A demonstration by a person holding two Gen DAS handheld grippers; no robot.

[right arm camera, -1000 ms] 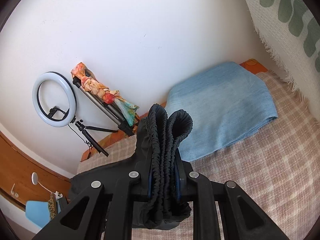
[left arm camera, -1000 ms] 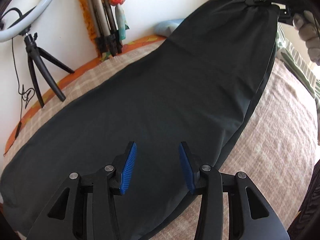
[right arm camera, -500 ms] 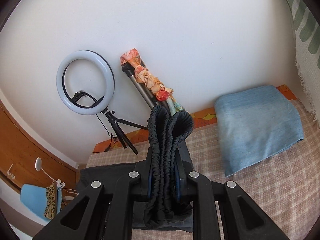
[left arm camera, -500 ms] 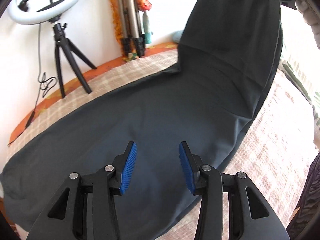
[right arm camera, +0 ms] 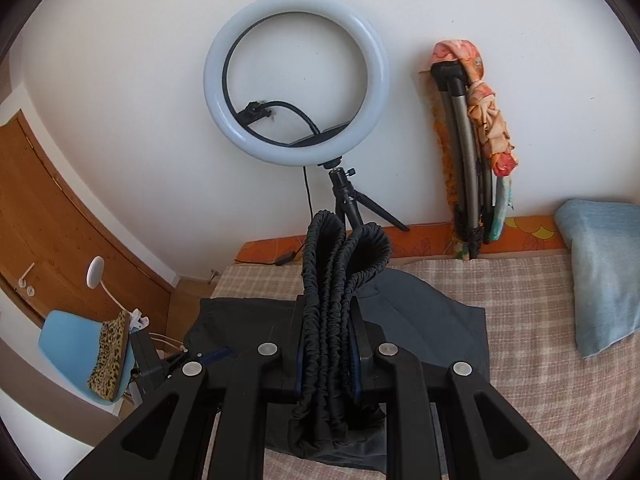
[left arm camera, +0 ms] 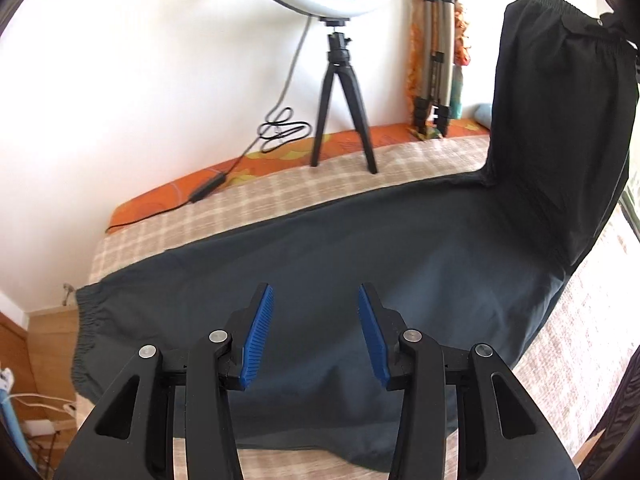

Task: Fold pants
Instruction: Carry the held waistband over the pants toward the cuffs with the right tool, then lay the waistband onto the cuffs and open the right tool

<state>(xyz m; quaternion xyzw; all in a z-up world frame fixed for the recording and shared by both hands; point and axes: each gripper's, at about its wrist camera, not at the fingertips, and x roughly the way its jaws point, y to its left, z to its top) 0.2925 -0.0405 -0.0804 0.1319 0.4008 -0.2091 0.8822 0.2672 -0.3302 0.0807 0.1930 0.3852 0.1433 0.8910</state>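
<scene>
- Right gripper: fingers clenched on the bunched elastic waistband of the black pants, which stands up in ruffled folds between the pads and hangs a little below them.
- Beyond and below those fingers, the rest of the pants lies dark on the checked bedspread.
- Left gripper: blue pads parted, nothing between them, held above the pants without touching the cloth.
- Under and ahead of the left fingers the pants lie flat across the bedspread; the elastic cuff is off to the fingers' left at the bed's edge.
- Far to the right of the left fingers the waist end is lifted upright off the bed, with a crease where it leaves the surface.
- Past the fingers in both views, a ring light on a small black tripod stands on the orange border of the bed by the white wall, its cable trailing left.
- To its right a folded tripod wrapped with a patterned scarf leans against the wall.
- Far right of the right fingers lies a folded blue cloth.
- Far left of them, a wooden door and a blue chair.
</scene>
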